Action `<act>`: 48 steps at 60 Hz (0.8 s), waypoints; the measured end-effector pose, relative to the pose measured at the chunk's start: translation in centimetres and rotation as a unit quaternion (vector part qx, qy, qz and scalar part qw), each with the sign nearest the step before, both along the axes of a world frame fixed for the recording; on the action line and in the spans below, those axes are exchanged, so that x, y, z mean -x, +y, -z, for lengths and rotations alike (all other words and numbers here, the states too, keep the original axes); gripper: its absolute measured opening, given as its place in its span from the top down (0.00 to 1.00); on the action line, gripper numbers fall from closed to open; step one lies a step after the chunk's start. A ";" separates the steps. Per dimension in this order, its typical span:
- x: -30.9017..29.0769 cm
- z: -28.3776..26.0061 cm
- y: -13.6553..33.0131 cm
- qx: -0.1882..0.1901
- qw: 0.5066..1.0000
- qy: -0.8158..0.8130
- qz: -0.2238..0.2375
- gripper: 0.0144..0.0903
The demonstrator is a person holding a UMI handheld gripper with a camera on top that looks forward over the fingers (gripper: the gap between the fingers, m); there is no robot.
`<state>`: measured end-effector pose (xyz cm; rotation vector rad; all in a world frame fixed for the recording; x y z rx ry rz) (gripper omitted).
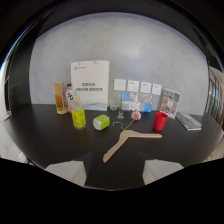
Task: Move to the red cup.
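Observation:
A small red cup (160, 121) stands upright on the dark table (50, 135), well beyond my fingers and off to the right of them. It sits just past the right end of a wooden clothes hanger (126, 140) that lies flat ahead of me. My gripper (115, 172) is open, its two pale fingers (67, 171) low in the view and wide apart, with nothing between them. A wide stretch of table separates the fingertips from the cup.
Left of the hanger are a green-and-white object (101, 122), a yellow-green tumbler (78, 118), an amber glass (60, 98) and a bottle (70, 96). A white sign (90, 82), small cards (137, 86), a stemmed glass (120, 107) and leaflets (189, 121) line the grey wall.

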<state>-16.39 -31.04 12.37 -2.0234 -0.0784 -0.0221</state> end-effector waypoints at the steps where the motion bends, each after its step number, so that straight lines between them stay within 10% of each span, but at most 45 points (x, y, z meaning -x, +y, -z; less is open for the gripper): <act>1: 0.0 0.0 0.0 0.000 1.000 -0.001 0.000 0.07; 48: -15.7 2.9 3.0 0.021 0.994 -0.037 0.105 0.06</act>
